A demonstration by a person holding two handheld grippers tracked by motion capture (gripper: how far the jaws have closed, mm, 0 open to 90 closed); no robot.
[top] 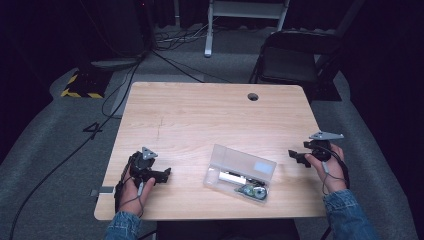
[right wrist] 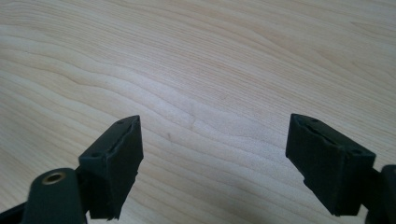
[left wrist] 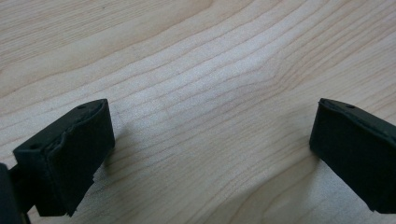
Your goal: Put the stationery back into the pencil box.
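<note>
Clear plastic rectangular case point(top: 241, 172) lies angled, long axis running left-to-right; left gripper point(top: 166, 174) and right gripper point(top: 292, 155) flank it, jaws wide.

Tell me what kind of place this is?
Probably a lab or studio recording bay: dark curtained surround, black cables trailing over grey carpet, a light wooden table with a clear plastic box, and a black folding chair behind.
</note>
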